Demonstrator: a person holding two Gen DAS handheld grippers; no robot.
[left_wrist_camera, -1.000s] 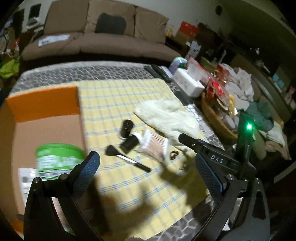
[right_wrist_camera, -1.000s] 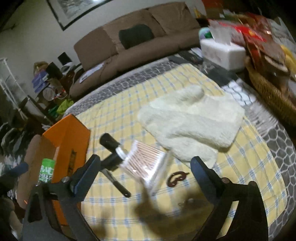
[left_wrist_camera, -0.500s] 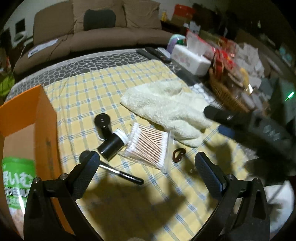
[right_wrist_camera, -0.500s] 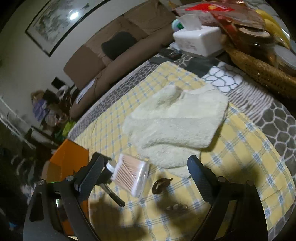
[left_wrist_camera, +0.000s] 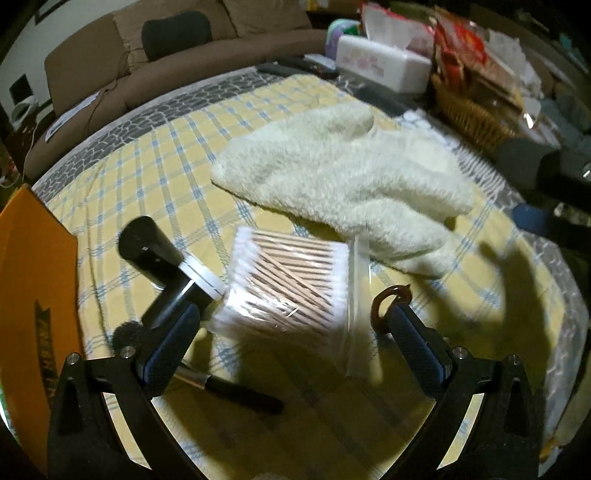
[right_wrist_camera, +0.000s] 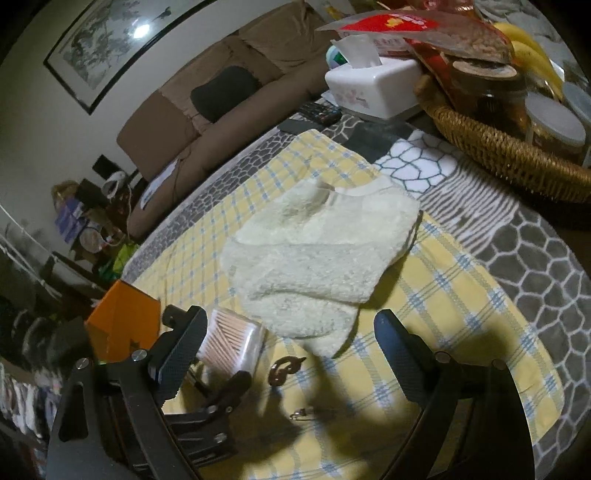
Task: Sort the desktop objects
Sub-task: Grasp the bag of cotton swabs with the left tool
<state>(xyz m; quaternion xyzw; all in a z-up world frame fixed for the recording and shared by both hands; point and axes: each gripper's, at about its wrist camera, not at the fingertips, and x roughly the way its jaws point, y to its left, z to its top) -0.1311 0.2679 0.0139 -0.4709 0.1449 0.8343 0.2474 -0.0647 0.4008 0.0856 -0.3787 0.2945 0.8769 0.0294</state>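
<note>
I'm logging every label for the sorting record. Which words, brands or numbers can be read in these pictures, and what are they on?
None can be read with confidence.
Orange box: dark lettering runs down its side, too blurred and cropped to read.
Red snack bag: yellow marks, too small to read.
Tissue box: only a pink floral pattern, no words.
Swab pack: no label visible.

Fluffy cream towel [left_wrist_camera: 343, 173] on checked woven cloth [left_wrist_camera: 155, 177]; glossy clear plastic cotton-swab pack [left_wrist_camera: 291, 280]; rough wicker basket [right_wrist_camera: 498, 147].
</note>
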